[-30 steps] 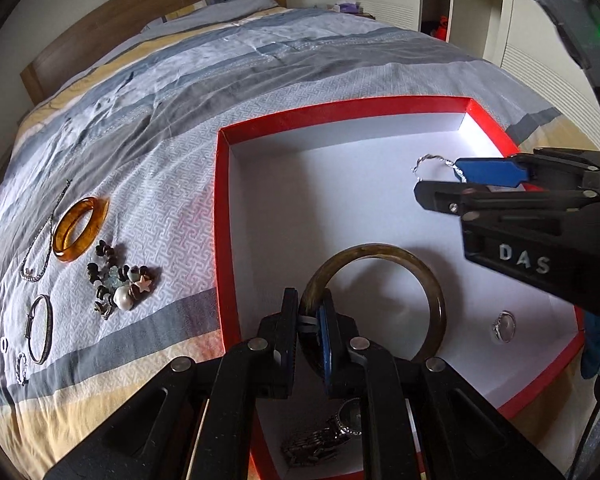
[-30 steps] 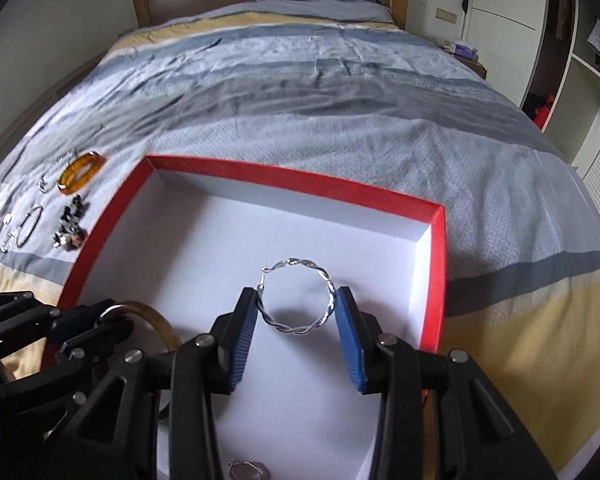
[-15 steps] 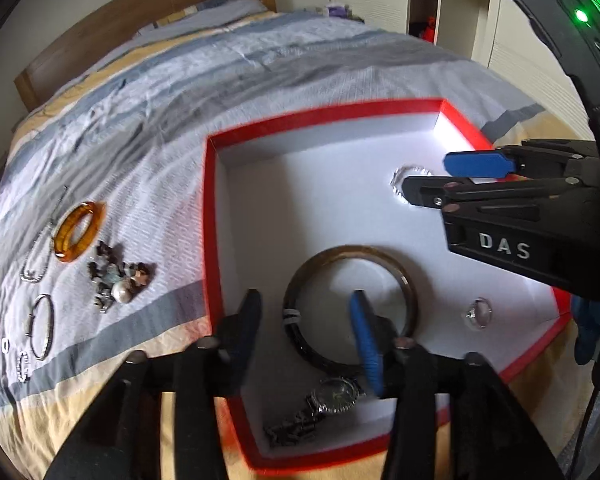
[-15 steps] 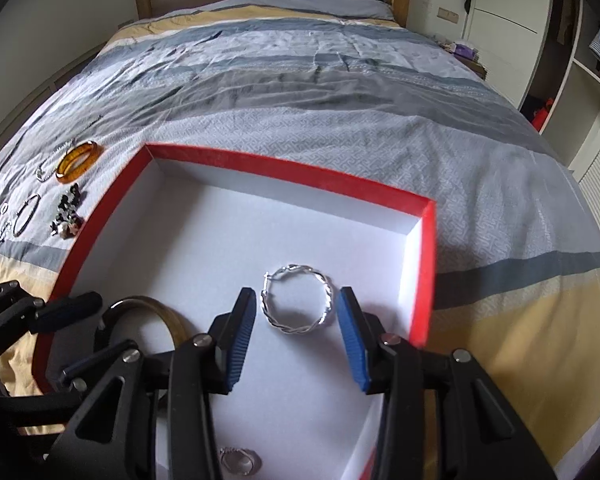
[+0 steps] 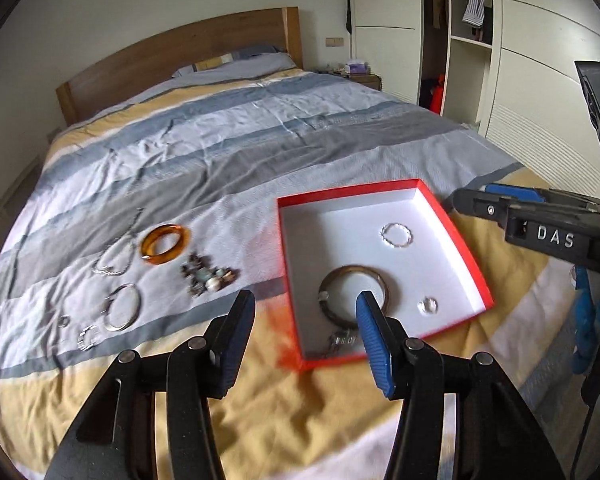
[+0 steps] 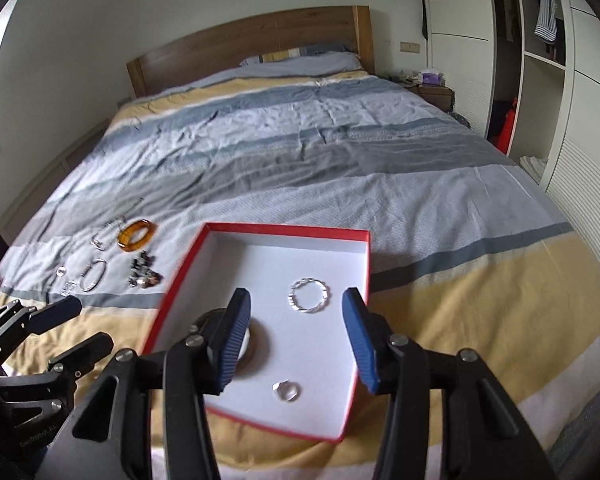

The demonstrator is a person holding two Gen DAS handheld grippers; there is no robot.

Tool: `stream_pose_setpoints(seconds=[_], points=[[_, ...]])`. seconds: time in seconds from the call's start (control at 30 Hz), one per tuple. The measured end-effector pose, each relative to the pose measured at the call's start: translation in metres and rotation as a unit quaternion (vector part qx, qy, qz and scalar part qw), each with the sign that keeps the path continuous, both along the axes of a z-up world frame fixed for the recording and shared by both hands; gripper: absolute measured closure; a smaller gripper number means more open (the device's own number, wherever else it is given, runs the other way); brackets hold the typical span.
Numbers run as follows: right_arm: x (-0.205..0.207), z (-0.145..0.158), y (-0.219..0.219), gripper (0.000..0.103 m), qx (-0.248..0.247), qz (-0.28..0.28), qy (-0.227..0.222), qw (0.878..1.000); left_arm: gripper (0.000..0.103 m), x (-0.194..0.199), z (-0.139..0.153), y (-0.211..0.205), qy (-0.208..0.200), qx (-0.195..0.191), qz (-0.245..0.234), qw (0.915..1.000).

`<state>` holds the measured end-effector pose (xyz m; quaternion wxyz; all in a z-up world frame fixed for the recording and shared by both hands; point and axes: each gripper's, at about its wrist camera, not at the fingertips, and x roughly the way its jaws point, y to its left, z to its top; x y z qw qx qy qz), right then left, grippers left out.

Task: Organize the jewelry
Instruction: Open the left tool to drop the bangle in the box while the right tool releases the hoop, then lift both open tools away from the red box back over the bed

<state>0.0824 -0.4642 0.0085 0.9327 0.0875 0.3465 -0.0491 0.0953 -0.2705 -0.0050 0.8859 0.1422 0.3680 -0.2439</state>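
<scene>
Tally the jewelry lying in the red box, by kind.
Bangle: 1
Silver hoop: 1
Ring: 1
Watch: 1
Total: 4

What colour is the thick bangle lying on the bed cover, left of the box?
The thick bangle is translucent amber-orange; the left wrist view shows it best.
</scene>
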Motion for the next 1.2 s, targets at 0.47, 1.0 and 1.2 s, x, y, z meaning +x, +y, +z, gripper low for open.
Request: stream_pose_setpoints(seconds=[0.47, 1.0, 1.2], points=[[-0.078, 0.055, 0.082, 0.054, -0.006, 0.062, -0.06, 0.996, 0.032, -0.067, 0.047, 0.123, -0.043, -0.008, 0.07, 0.9966], [-0.094, 0.04, 0.119, 0.054, 0.003, 0.093, -0.045, 0.995, 0.027, -0.072, 0.021, 0.259, -0.026, -0.059, 0.214, 0.9748], [-0.081, 0.029, 0.128, 0.054, 0.002, 0.1, -0.034, 0.994, 0.027, -0.057, -0.001, 0.285, 0.0, -0.045, 0.243, 0.9689]])
